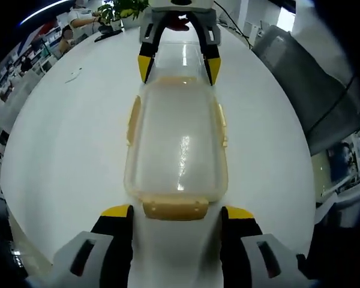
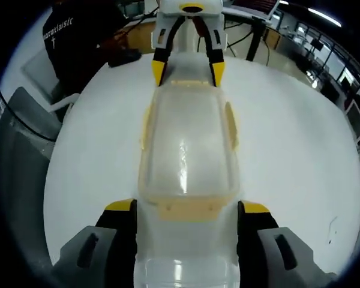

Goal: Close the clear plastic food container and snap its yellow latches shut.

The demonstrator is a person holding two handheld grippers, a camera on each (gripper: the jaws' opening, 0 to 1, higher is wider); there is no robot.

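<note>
A clear plastic food container (image 1: 177,141) lies lengthwise on the white round table (image 1: 66,138), its lid (image 2: 186,144) resting on top. Yellow latches (image 1: 175,208) hang at its ends and sides; I cannot tell whether they are snapped. My left gripper (image 1: 177,212) is open, its yellow-tipped jaws just outside the near end latch. My right gripper (image 2: 187,207) is open at the opposite end, with a clear part of the container (image 2: 186,258) lying between its jaws. Each gripper faces the other: the right gripper (image 1: 179,63) and the left gripper (image 2: 188,69) show at the far end.
A grey chair (image 1: 312,90) stands by the table, also seen as the grey chair (image 2: 24,138). A person in a black shirt (image 2: 78,30) stands behind it. A potted plant (image 1: 123,9) and a dark flat object (image 1: 108,35) sit at the table's far edge.
</note>
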